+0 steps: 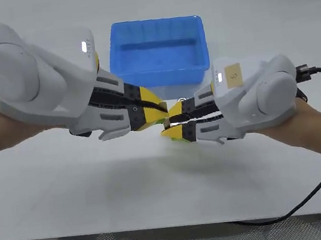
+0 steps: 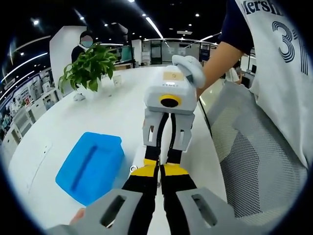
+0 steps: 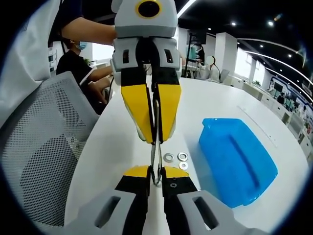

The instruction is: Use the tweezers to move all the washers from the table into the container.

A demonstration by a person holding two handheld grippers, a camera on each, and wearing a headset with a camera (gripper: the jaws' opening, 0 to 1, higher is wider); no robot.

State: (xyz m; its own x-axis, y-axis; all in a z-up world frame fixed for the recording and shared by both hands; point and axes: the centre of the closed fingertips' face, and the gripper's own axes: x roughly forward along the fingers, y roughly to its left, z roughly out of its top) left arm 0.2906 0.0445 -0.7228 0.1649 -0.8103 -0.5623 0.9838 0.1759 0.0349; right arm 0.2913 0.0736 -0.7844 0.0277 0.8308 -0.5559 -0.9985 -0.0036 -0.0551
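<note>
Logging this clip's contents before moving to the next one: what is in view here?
table: one, white, under everything
container: one, blue, on the table beyond the grippers
washers: three, silver, on the table beside the container
tweezers: one, silver, spanning between the two grippers
chair: one, grey mesh, at the table's near edge
plant: one, green, far end of the table
cable: one, black, trailing from the right gripper
left gripper: white with yellow-black jaws, shut on the tweezers
right gripper: same colours, shut on the tweezers' other end
arms: two, bare, behind the grippers
</note>
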